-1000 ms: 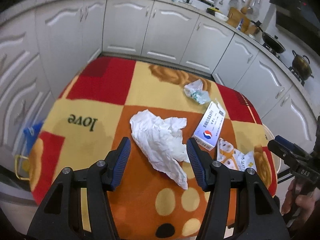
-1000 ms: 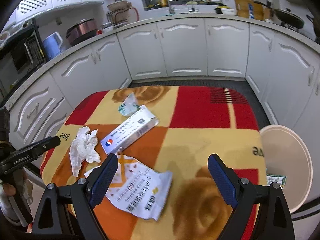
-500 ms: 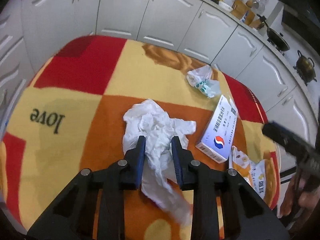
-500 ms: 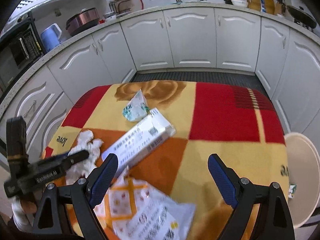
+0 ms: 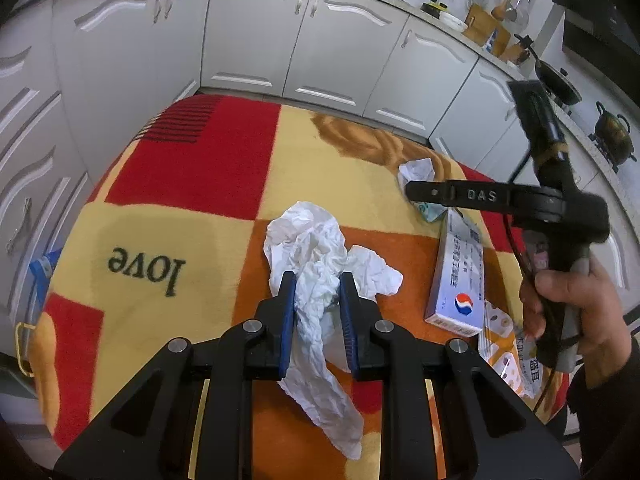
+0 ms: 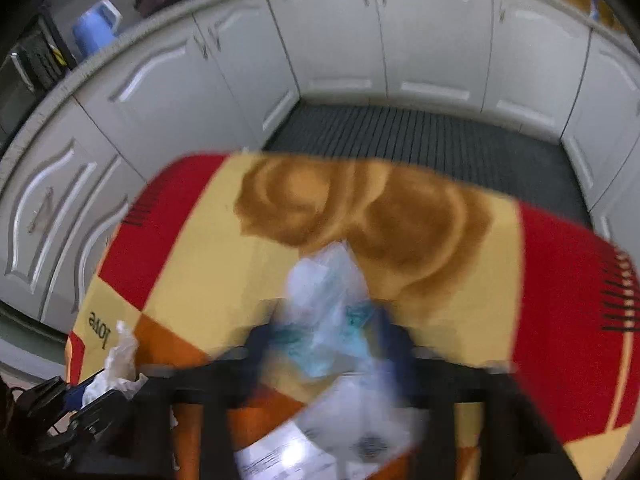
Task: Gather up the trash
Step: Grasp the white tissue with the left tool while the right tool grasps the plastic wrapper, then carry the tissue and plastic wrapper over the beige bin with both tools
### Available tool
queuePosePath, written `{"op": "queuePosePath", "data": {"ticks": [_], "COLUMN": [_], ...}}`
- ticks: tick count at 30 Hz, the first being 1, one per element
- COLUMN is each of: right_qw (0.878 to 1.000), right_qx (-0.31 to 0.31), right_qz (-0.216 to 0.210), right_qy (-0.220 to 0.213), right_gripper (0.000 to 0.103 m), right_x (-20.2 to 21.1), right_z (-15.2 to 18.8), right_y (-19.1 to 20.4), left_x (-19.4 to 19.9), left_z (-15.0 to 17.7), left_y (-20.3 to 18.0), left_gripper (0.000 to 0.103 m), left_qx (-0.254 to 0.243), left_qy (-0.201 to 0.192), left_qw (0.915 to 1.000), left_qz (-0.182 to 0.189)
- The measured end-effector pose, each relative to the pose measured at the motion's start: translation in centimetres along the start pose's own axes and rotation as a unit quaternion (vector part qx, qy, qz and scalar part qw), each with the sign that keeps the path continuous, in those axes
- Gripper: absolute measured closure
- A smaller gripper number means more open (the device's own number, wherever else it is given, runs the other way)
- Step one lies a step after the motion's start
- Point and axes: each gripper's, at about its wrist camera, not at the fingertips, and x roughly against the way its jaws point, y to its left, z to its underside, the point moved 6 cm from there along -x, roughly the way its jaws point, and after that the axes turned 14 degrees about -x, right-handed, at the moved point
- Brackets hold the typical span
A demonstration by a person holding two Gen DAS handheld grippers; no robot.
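The left gripper (image 5: 317, 285) has its jaws clamped on the crumpled tissue (image 5: 316, 256). Beyond the tissue, the right gripper (image 6: 326, 326) has just been closing its jaws around the plastic wrapper (image 6: 326, 280); blur hides contact.

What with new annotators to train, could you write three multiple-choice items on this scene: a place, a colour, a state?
1. In the left wrist view, the white box lies where from the crumpled tissue? A right B left C on it
2. The word "love" sits on which colour? A red B yellow C orange
3. The left gripper has its jaws: A wide open B shut on the box C shut on the tissue
Key: 1 A, box right of tissue; 2 B, yellow surrounds it; 3 C, jaws pinch tissue.
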Motion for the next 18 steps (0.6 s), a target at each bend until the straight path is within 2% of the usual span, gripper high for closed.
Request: {"op": "queuePosePath", "data": {"ticks": [3,11,15,18], "right_qw": [1.000,0.993,0.991,0.991], "right_qx": [0.008,-0.009,-0.008,-0.004], "right_qz": [-0.019,-0.097,-0.099,-0.081], "right_qy": [-0.014,-0.074,-0.092,-0.107], "right_gripper": [0.075,0.076,0.076,0.076], "right_x": [1.9,10.5,13.6,15.2], "right_z": [0.7,2.7,4.4,5.7], "right_y": [0.2,0.3,-0.4,-1.3], "left_x": [0.7,3.7,4.8,5.2], "left_z": [-0.4,-2.2,-2.8,-3.1], "left_y": [-0.1,-3.0,-5.3,-7.5], "left_gripper": [0.085,0.085,0.085,0.085], "left_qx": [0.005,-0.023,-0.043,-0.060], "left_qy": [-0.012,-0.047,-0.060,-0.062], "left_qw": [0.9999,0.9985,0.9971,0.9960], "left_qz": [0.003,0.013,0.019,0.025]}}
